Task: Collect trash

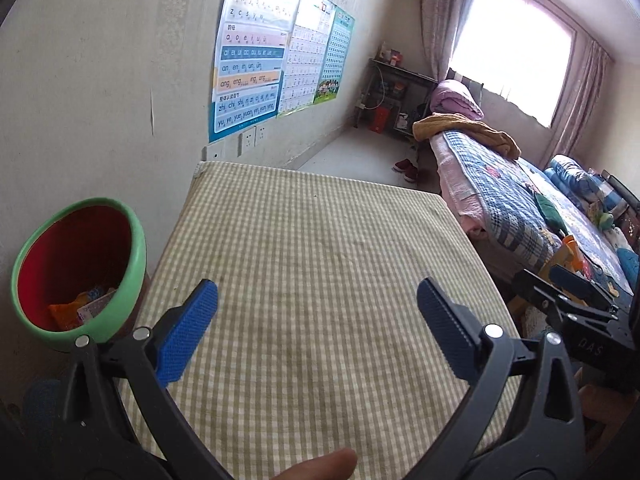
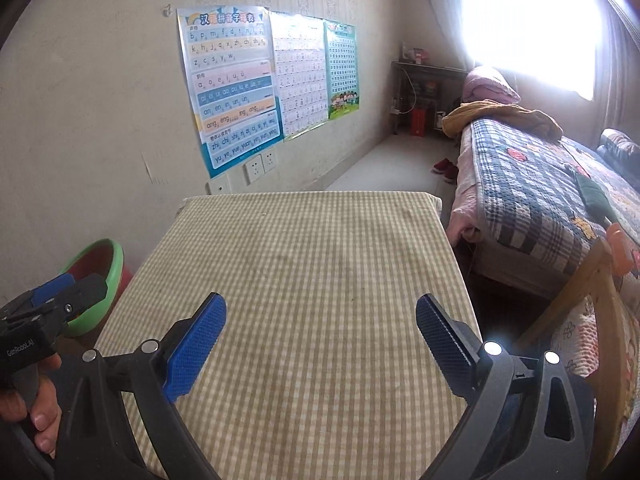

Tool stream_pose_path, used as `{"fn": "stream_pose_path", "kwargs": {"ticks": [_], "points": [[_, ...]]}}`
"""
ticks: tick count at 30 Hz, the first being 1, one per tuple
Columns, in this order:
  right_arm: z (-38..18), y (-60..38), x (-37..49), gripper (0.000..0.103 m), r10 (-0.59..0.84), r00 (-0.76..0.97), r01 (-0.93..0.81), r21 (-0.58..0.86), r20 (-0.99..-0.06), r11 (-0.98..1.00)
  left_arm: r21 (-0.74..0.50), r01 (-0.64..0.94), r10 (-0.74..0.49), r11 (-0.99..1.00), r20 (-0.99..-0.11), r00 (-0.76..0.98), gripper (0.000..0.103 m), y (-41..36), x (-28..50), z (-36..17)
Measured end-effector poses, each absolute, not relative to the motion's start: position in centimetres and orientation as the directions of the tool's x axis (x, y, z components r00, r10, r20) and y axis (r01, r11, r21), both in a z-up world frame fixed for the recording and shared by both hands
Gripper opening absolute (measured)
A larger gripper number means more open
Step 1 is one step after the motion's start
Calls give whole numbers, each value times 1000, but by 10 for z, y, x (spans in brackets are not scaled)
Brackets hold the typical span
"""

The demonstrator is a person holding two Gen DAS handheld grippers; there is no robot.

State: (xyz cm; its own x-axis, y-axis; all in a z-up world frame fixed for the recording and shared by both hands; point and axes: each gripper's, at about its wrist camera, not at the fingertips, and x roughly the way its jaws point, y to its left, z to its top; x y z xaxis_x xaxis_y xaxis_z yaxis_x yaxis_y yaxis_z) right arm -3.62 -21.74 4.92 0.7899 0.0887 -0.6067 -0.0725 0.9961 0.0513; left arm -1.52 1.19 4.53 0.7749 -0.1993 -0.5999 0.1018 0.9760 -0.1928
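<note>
A bin with a green rim and red inside (image 1: 80, 268) stands on the floor left of the table, against the wall; it also shows in the right wrist view (image 2: 100, 268). Orange and white wrappers (image 1: 80, 308) lie in its bottom. My left gripper (image 1: 318, 308) is open and empty above the checked tablecloth (image 1: 312, 264), just right of the bin. My right gripper (image 2: 320, 320) is open and empty above the same cloth (image 2: 312, 272). Each gripper shows at the edge of the other's view. I see no loose trash on the cloth.
The wall with posters (image 1: 256, 48) and sockets runs along the table's left. A bed with a checked quilt (image 2: 540, 184) stands to the right, red shoes (image 2: 444, 168) on the floor beside it. A wooden chair frame (image 2: 592, 304) is near right. A shelf (image 1: 392, 92) stands at the far wall.
</note>
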Motion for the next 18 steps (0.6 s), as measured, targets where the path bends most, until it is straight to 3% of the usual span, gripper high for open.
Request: {"fn": "stream_pose_path", "kwargs": {"ticks": [11,18], "points": [[26,-217,-36,95,47,780,-30,37,-624,999,-85,58,-99,995,-621,777,97,4,-12,23],[20,-216,-34,95,16,781,-14,8,-625,1000,-71,70,-99,995,-622,777,98,-2,-10,20]]}}
